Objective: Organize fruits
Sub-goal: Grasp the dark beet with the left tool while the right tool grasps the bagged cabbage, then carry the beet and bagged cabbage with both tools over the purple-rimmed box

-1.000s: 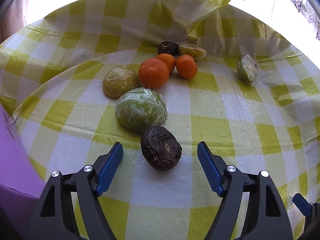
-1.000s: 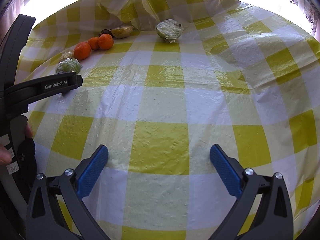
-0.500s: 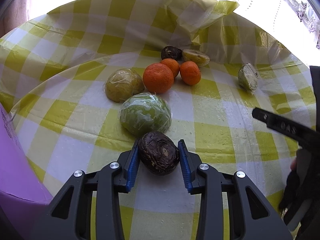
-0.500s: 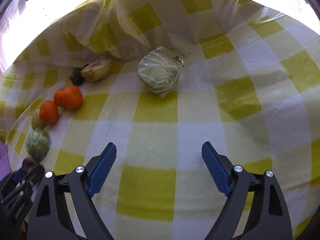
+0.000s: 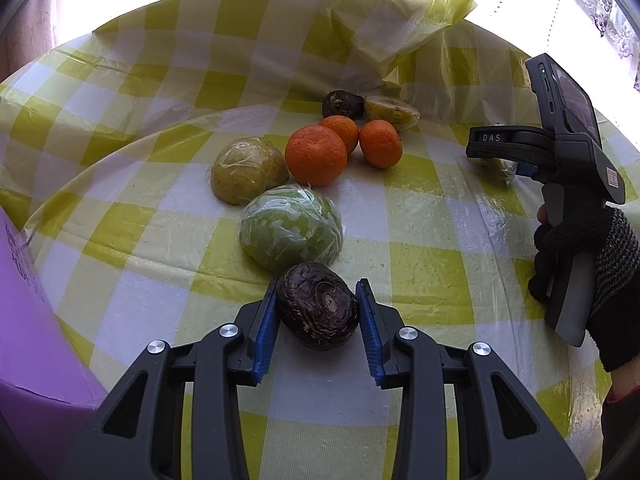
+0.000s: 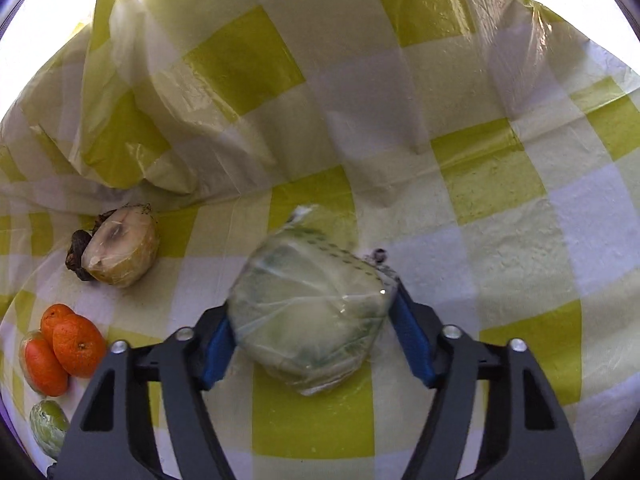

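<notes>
My left gripper is shut on a dark brown wrinkled fruit on the checked cloth. Just beyond it lie a wrapped green fruit, a wrapped yellow fruit, three oranges, another dark fruit and a cut yellowish fruit. My right gripper is closed around a wrapped pale green half fruit, both blue pads touching it. The right gripper also shows in the left wrist view, at the right.
A purple box stands at the left edge of the left wrist view. The yellow-and-white checked plastic cloth is bunched up in folds at the back. A gloved hand holds the right gripper.
My left gripper closed on the dark brown fruit. My right gripper moved forward to the wrapped pale green half and closed around it.
</notes>
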The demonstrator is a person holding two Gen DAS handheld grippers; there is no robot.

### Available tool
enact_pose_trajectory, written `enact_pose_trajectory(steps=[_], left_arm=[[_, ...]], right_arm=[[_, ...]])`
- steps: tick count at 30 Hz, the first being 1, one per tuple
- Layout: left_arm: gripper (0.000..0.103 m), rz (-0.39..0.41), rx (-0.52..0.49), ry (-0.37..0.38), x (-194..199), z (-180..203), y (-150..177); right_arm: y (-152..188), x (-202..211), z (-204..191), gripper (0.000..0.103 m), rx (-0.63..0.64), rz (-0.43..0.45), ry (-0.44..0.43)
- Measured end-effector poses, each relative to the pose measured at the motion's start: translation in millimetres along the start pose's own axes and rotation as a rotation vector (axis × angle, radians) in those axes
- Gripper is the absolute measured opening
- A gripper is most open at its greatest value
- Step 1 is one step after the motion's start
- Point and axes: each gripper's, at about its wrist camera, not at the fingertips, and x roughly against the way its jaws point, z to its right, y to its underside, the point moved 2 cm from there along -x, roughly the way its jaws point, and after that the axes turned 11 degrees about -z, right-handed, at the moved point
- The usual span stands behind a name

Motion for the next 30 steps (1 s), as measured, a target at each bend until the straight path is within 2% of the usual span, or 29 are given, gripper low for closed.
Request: enact_pose_trajectory(steps=[5,8,10,18,24,30], left_arm=[[0.035,-0.002,-0.001,-0.001,-1,0,-1],[0.035,-0.002,0.011,0.017,-1,-4,-2],[0.035,0.000,0.025,0.034,-1,-6,-1],[0.035,0.065,0.118,0.068,17,-27,14],[0.035,0.091,0.105,0.072,37,-29,40],[0.035,0.160,0.074,0.084,64,-26,74]], right_arm=[[4,4,4,0.061,-0.029,0.018,-0.009],[11,11,4,0.061,-0.028,0.041,-0.056],[34,24,5,0.061,-0.011,0.059,-0.070],[150,91,3,0.061,-0.062,0.094,-0.279],[230,138,3,0.061,-0.060,0.119,-0.339],[275,163,10,0.061,-0.037,0.139,-0.356]])
